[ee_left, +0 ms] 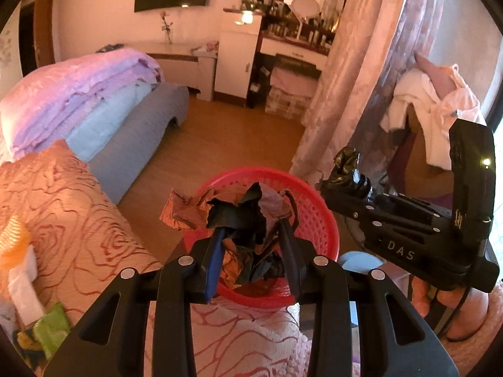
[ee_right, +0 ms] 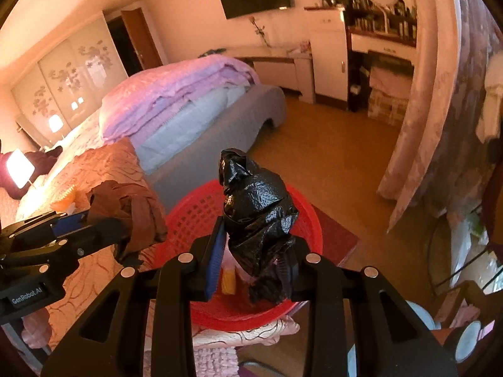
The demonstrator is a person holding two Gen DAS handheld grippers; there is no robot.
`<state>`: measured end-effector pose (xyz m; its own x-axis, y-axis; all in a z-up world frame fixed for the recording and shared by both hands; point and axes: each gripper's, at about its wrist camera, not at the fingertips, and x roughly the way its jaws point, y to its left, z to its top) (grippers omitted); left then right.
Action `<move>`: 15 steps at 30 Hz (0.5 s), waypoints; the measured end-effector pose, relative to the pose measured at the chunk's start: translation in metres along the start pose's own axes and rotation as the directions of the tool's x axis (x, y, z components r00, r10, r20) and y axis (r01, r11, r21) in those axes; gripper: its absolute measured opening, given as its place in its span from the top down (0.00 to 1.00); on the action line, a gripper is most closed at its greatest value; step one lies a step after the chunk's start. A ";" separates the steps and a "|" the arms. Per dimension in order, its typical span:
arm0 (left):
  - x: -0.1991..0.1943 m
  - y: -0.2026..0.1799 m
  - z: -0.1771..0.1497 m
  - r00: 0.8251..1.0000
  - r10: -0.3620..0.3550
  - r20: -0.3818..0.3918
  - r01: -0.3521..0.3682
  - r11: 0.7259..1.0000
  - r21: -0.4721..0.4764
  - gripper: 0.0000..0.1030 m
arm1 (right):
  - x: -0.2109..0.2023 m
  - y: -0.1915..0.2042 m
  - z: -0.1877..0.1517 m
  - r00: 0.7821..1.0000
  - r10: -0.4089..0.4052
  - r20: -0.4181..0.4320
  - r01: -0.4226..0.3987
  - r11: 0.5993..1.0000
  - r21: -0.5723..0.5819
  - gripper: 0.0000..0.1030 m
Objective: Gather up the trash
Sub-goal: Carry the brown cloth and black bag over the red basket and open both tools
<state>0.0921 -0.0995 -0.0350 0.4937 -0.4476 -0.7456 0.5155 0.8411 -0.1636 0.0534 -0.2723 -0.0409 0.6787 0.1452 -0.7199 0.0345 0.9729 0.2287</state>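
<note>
Bed (ee_left: 63,220) with rose-pattern cover sat left of the red basket (ee_left: 317,216). Left gripper (ee_left: 251,235) was clamped narrow on crumpled brown paper wad (ee_left: 188,210), above the basket. Right gripper (ee_right: 254,251) was clamped narrow on crumpled black plastic bag (ee_right: 257,207), also over the basket rim.

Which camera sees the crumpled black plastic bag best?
The right wrist view: the black plastic bag sits big and centred, clamped in the right gripper above the red basket. The left wrist view shows only its small tip at the side.
</note>
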 end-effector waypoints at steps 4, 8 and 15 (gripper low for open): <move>0.016 0.000 -0.003 0.999 -0.001 -0.038 0.001 1.000 0.007 0.67 | 0.010 -0.006 -0.003 1.000 -0.003 -0.027 0.003 1.000 0.015 0.69; 0.025 0.001 -0.008 0.998 -0.010 -0.068 0.010 1.000 0.010 0.58 | 0.018 -0.009 -0.004 0.999 0.001 -0.044 0.001 1.000 0.027 0.61; 0.020 0.005 -0.008 0.999 0.008 -0.049 -0.008 1.000 0.000 0.34 | 0.018 -0.012 -0.004 0.999 -0.010 -0.037 0.011 0.999 0.034 0.51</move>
<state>0.0989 -0.1019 -0.0561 0.4629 -0.4253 -0.7777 0.5117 0.8446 -0.1574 0.0616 -0.2810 -0.0593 0.6510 0.1422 -0.7457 0.0671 0.9677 0.2432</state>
